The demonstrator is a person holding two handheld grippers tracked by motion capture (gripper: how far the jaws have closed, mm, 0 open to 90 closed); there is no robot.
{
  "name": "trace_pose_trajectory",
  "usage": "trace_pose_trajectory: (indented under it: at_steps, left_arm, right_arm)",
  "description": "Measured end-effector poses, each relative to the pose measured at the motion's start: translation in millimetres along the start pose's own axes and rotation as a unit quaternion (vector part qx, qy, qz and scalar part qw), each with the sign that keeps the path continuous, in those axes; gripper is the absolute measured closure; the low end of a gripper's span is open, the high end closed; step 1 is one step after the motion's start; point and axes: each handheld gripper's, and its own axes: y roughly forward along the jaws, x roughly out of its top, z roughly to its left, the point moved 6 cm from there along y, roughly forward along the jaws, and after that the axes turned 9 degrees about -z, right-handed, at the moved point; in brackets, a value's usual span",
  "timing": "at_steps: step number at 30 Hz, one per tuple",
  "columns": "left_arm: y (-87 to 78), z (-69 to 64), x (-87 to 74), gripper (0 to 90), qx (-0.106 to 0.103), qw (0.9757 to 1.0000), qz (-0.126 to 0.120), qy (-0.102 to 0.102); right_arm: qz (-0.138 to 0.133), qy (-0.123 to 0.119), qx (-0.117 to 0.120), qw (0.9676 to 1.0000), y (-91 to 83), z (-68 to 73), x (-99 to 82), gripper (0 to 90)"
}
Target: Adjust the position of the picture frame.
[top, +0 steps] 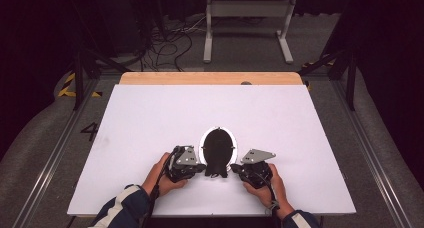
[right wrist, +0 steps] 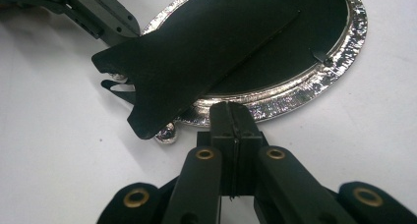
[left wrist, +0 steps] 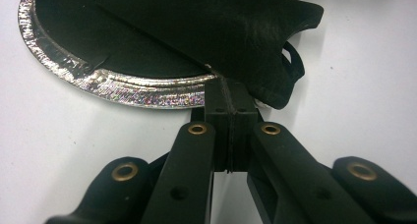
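High view: oval picture frame (top: 218,147) lying face-down on white tabletop (top: 150,118), between left gripper (top: 200,167) and right gripper (top: 234,168), both pressed to its near end. Black back stand (top: 218,164) pointing toward the person. Probably steadied from both sides for work on the backing. Plenty of bare tabletop beyond and to either side.

Left gripper view: jaws clenched together, tip right at silver rim (left wrist: 137,91), under the raised black stand (left wrist: 231,42); whether anything is pinched between them, cannot tell. Open tabletop to both sides of the jaws.

Right gripper view: jaws likewise pressed shut, tip touching the silver rim (right wrist: 295,89), nothing seen between them. Stand (right wrist: 196,52) slanting up just ahead and left, small ball foot (right wrist: 168,133) beside the tip, left gripper's linkage (right wrist: 98,15) beyond. Clear room to the right.
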Motion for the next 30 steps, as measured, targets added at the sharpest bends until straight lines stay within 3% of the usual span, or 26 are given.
trace_pose_trajectory:
  at_steps: [20, 25, 30]
  left_arm:
    - [8.6, 7.5, 5.6, 90.0, 0.004, 1.0000, -0.006, -0.003]
    - [7.1, 7.0, 5.5, 90.0, -0.003, 0.9999, -0.011, -0.004]
    - [-2.0, 7.3, 7.8, 90.0, 0.006, 0.9998, -0.019, 0.006]
  right_arm:
    - [-0.001, 0.001, -0.013, 0.9999, 2.2, -13.5, 2.1, 90.0]
    - [0.001, -0.005, -0.012, 0.9999, 1.5, -13.6, 2.0, 90.0]
    - [0.004, -0.003, -0.014, 0.9999, -2.2, -16.4, 0.6, 90.0]
